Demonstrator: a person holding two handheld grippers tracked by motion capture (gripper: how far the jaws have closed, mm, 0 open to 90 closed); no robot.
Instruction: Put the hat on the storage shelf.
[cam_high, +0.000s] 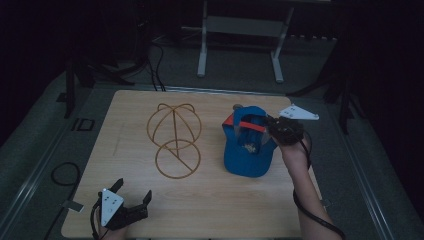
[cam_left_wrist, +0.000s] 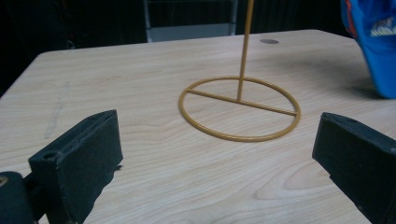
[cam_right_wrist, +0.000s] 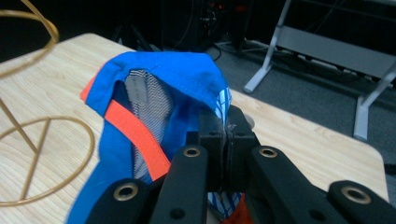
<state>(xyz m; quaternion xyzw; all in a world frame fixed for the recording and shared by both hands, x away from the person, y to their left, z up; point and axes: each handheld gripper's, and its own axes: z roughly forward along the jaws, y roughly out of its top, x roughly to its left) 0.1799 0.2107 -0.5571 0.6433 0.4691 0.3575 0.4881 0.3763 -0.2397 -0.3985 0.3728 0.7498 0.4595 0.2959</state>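
Right claw (cam_right_wrist: 227, 135) is clamped on the rim of the blue cap (cam_high: 248, 150), right of the wire stand (cam_high: 174, 140); its brim points near, long axis near-far. Left claw (cam_high: 134, 192) rests apart at the tabletop's (cam_high: 215, 205) near-left edge, bare wood between.

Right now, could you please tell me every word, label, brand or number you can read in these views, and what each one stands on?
None can be read.
Blue cap: a pale printed mark in the left gripper view, too blurred to read.
Grey tag inside the cap: no legible text in the right gripper view.
Floor marking left of the table: boxy shapes in the high view, too dim to read as letters.
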